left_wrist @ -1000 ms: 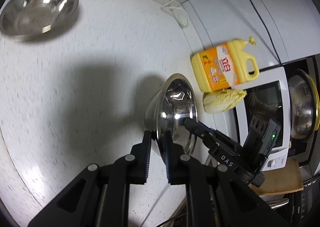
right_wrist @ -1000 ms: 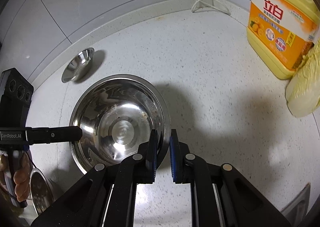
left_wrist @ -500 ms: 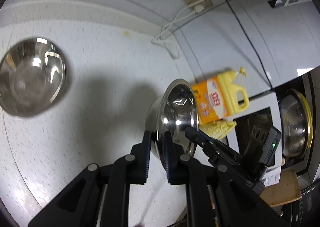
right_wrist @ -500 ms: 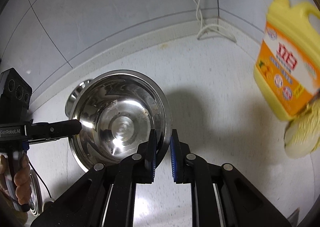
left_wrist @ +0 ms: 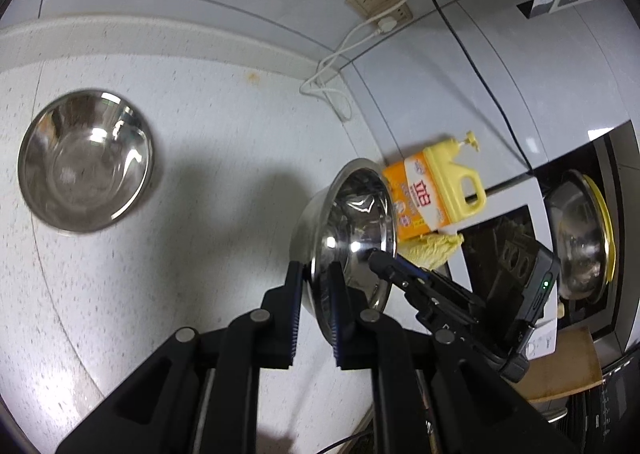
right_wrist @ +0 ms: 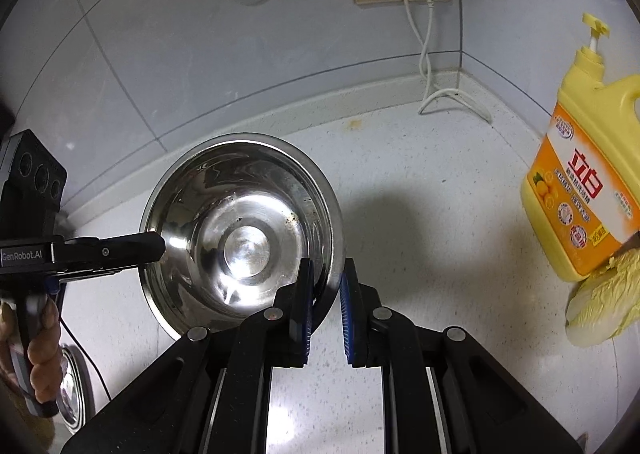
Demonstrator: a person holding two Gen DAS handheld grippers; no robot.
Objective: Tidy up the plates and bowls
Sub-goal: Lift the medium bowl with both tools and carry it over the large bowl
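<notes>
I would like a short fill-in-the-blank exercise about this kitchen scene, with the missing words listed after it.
1. Both grippers are shut on the rim of one steel ____.
2. The left gripper and the right gripper pinch the held bowl on ____ sides of its rim.
3. A second steel bowl sits alone on the ____.
4. The pale cabbage lies beside the yellow ____ bottle.

Missing words: bowl; opposite; counter; detergent
</notes>
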